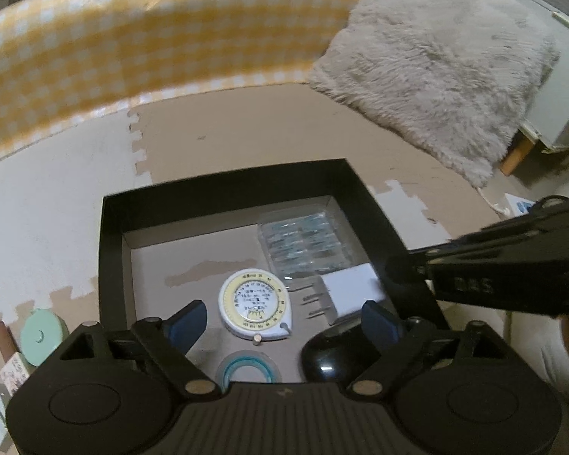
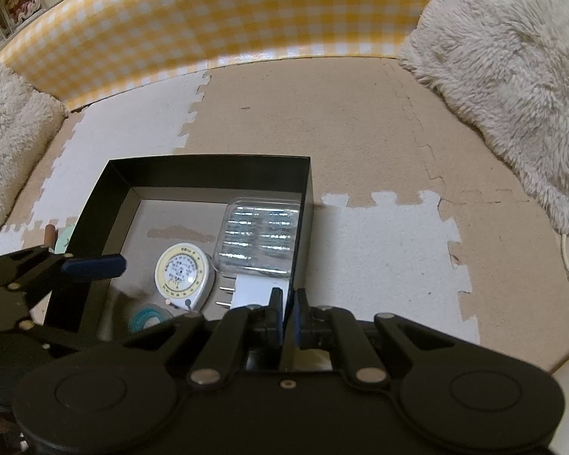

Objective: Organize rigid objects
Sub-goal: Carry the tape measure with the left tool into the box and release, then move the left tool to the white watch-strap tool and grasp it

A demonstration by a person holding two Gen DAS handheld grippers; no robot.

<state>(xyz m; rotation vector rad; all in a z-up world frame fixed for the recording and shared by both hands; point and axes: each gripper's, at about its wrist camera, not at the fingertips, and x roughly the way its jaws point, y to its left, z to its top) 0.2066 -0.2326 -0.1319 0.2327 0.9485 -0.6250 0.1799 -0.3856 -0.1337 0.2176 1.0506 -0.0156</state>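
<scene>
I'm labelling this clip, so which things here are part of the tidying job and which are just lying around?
Job:
black box
tape measure
white plug adapter
clear blister pack
tape roll
black mouse
left hand-held gripper, open
right hand-held gripper, shut on box wall

Lying about:
fluffy rug
gingham barrier
foam floor mats

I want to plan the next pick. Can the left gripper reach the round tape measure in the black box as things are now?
Probably yes. The left gripper is open above the box, and the tape measure lies flat between its fingers with nothing on top. The white charger and the right gripper, closed on the box wall, stay off to one side.
</scene>
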